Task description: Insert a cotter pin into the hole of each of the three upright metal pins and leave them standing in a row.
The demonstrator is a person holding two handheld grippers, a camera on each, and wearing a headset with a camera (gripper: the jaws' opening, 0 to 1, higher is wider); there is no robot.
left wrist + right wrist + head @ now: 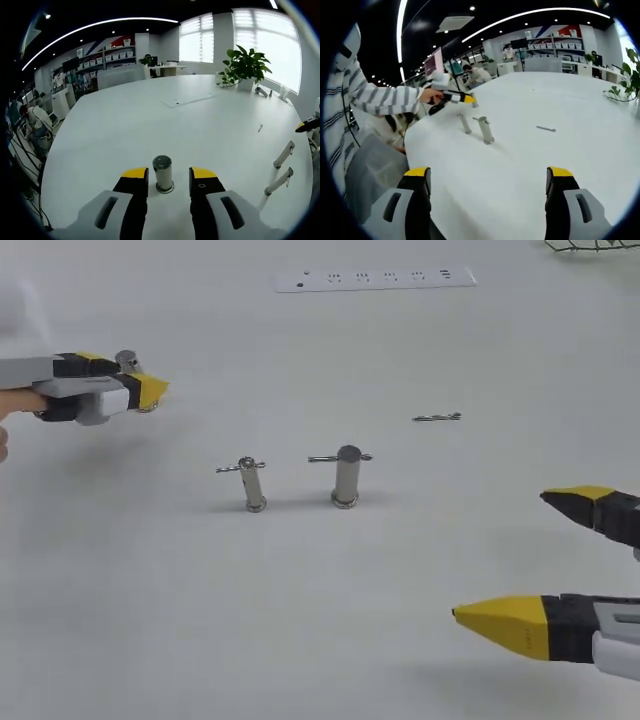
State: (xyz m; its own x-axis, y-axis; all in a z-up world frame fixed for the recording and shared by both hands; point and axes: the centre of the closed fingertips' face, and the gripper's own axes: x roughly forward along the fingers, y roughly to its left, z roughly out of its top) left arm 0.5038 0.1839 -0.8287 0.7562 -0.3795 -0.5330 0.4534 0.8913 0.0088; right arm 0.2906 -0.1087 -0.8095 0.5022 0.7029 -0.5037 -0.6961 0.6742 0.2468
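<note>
In the head view the first pin (251,486) and second pin (346,478) stand side by side on the tabletop (300,630), each with a cotter pin through its hole. A loose cotter pin (437,417) lies flat beyond them to the right, well apart. The left hand-held gripper (150,390) sits far left with the head of the third pin (127,361) showing above its tip. The right hand-held gripper (500,555) hovers at lower right, its jaws spread wide and empty. In the left gripper view the third pin (163,173) stands upright between the jaws with thin gaps on each side, so I cannot tell whether it is pinched or merely bracketed. In the right gripper view the wide jaws frame the two finished pins, with the loose cotter pin (545,129) ahead to the right. Two of three pins look done. The step in hand seems to be bringing the third pin into the row. Next, the right hand-held gripper probably needs to pick up the loose cotter pin and line it up with that pin's hole while the left steadies it.
</note>
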